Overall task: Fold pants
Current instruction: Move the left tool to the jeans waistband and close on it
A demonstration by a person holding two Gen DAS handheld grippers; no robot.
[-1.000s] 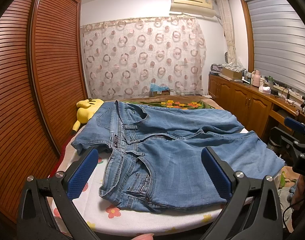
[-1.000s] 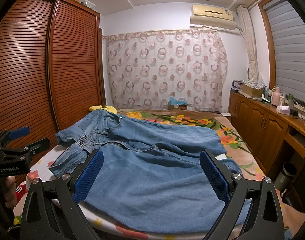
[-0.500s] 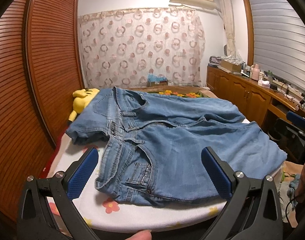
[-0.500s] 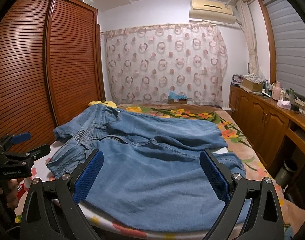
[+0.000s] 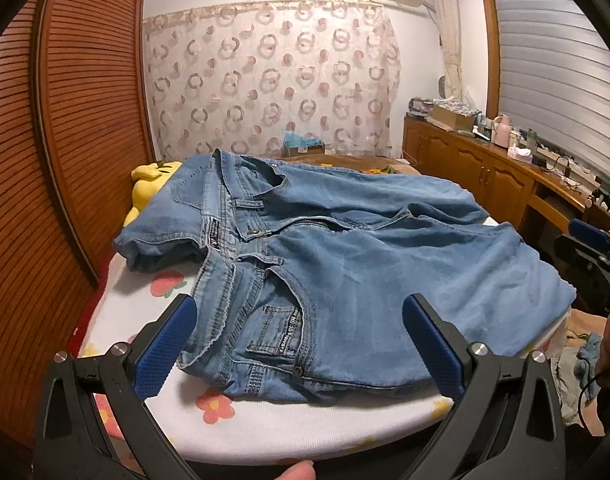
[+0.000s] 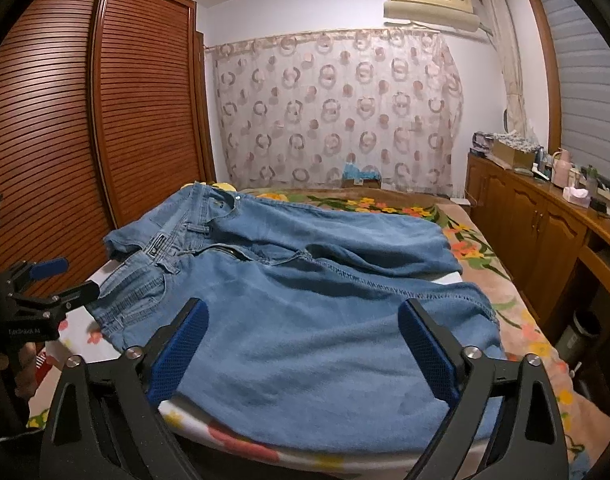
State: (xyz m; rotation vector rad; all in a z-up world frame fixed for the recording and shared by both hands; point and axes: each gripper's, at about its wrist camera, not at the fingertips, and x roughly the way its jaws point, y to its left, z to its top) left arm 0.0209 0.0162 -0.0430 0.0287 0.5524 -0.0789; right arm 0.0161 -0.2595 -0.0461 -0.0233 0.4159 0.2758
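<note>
Light blue jeans (image 5: 345, 264) lie spread on a bed with a white flowered sheet (image 5: 265, 420), waistband toward the left and legs running right. My left gripper (image 5: 299, 344) hovers open over the near hip pocket and waistband, holding nothing. In the right wrist view the same jeans (image 6: 313, 320) fill the bed, and my right gripper (image 6: 301, 352) stands open above the near leg, clear of the cloth. The left gripper (image 6: 45, 292) shows at the left edge there; the right gripper (image 5: 593, 248) shows at the right edge of the left wrist view.
A yellow plush toy (image 5: 149, 180) lies by the waistband near the slatted wooden wardrobe (image 5: 65, 120). A wooden cabinet (image 6: 545, 220) with clutter runs along the right wall. A patterned curtain (image 6: 337, 112) hangs behind the bed. A floral blanket (image 6: 465, 240) covers the far side.
Both grippers have moved closer and lower toward the jeans, which now fill more of each view. The jeans have not moved.
</note>
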